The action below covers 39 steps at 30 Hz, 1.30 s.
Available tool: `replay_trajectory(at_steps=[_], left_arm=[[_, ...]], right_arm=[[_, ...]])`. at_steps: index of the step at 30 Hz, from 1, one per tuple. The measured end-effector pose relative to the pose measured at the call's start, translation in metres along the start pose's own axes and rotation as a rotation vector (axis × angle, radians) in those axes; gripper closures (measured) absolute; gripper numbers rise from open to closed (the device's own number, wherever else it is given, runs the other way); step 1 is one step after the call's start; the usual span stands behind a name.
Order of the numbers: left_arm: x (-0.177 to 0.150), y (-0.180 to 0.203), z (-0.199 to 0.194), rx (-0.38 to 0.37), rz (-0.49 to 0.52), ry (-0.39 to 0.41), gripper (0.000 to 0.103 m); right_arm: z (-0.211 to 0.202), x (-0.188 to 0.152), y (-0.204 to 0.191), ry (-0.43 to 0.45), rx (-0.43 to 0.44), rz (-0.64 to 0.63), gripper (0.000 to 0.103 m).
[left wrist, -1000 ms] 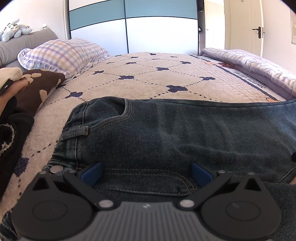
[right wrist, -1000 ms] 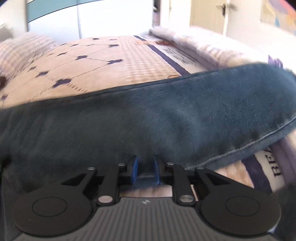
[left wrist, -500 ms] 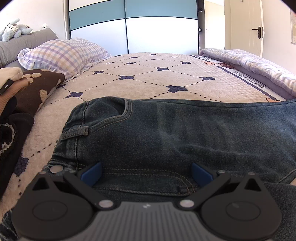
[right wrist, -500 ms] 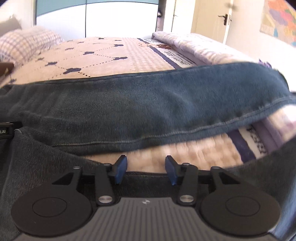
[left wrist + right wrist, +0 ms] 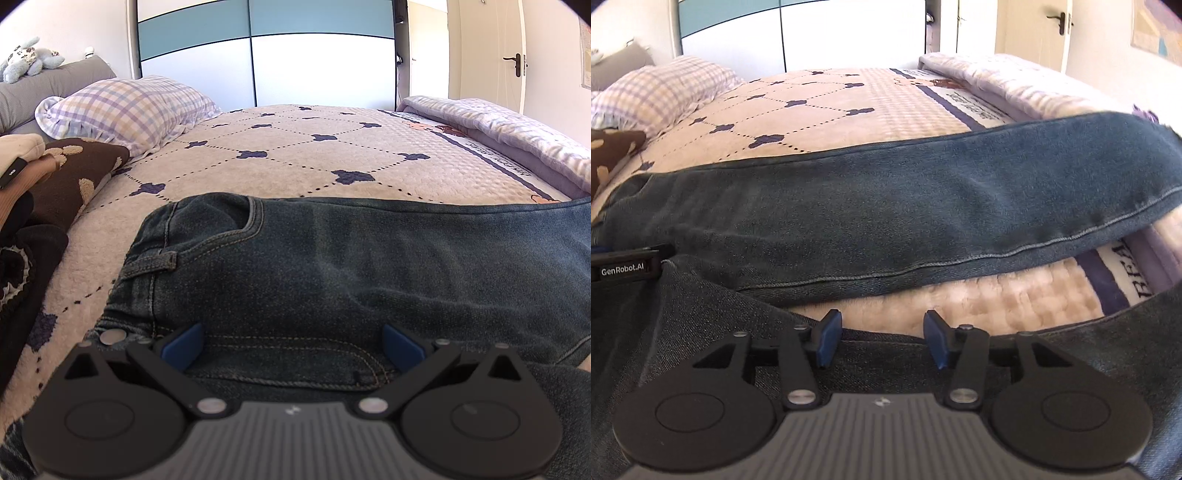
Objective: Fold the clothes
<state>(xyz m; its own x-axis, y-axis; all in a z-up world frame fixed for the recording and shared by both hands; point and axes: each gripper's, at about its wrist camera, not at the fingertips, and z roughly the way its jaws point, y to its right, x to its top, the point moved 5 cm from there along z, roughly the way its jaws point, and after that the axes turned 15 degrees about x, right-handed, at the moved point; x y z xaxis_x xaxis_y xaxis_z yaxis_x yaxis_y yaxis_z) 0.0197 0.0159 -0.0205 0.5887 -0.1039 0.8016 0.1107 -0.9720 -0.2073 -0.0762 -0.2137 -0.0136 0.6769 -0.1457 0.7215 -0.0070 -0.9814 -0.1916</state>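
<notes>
While our right claw [image 5: 882,338] has just been opening off the near jeans [image 5: 886,206] leg and our left claw [image 5: 291,349] hangs spread over the waistband, we should square both legs — seam on seam — before folding.

both wrist views low, close over jeans [image 5: 332,266], facing wardrobe [image 5: 258,55]; share bed [image 5: 820,96].

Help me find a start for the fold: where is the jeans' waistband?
In the left wrist view, the jeans' waistband lies left of centre on the bedspread, beside the dark clothes.
</notes>
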Motion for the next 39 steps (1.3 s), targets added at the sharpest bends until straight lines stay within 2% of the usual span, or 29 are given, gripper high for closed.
replay_trajectory(at_steps=[1,6,8,9,12,14,17,19,21,25,30,33,39], left_arm=[[0.0,0.0,0.0,0.0,0.0,0.0,0.0],[0.0,0.0,0.0,0.0,0.0,0.0,0.0],[0.0,0.0,0.0,0.001,0.0,0.0,0.0],[0.0,0.0,0.0,0.001,0.001,0.0,0.0],[0.0,0.0,0.001,-0.002,-0.002,0.0,0.0],[0.0,0.0,0.001,-0.003,-0.003,0.0,0.0],[0.001,0.0,0.001,-0.002,-0.002,0.0,0.0],[0.0,0.0,0.001,-0.003,-0.002,-0.001,0.0],[0.0,-0.001,0.001,-0.003,-0.002,-0.001,0.0],[0.0,-0.001,0.001,-0.004,-0.002,-0.001,0.0],[0.0,-0.001,0.001,-0.003,-0.002,-0.001,0.0],[0.001,-0.001,0.001,-0.003,-0.002,-0.001,0.0],[0.001,-0.001,0.001,-0.003,-0.002,-0.001,0.0]], right_arm=[[0.001,0.002,-0.002,-0.004,0.005,-0.006,0.051],[0.009,0.024,-0.031,0.001,0.152,-0.058,0.05],[0.021,0.022,-0.046,-0.04,0.169,-0.13,0.05],[0.028,0.019,-0.047,-0.072,0.17,-0.148,0.05],[0.028,0.015,-0.031,-0.078,0.223,-0.156,0.048],[0.023,0.013,-0.011,-0.091,0.194,-0.17,0.048],[0.013,0.011,0.015,-0.081,0.059,-0.205,0.042],[0.004,0.012,0.037,-0.07,-0.038,-0.171,0.035],[-0.005,0.012,0.057,-0.057,-0.087,-0.109,0.035],[-0.01,0.005,0.062,-0.046,-0.083,-0.046,0.036],[-0.001,-0.003,0.014,-0.054,-0.031,-0.185,0.042],[0.003,-0.002,0.006,-0.068,-0.046,-0.253,0.042],[0.005,0.001,0.023,-0.046,0.014,-0.082,0.036]])
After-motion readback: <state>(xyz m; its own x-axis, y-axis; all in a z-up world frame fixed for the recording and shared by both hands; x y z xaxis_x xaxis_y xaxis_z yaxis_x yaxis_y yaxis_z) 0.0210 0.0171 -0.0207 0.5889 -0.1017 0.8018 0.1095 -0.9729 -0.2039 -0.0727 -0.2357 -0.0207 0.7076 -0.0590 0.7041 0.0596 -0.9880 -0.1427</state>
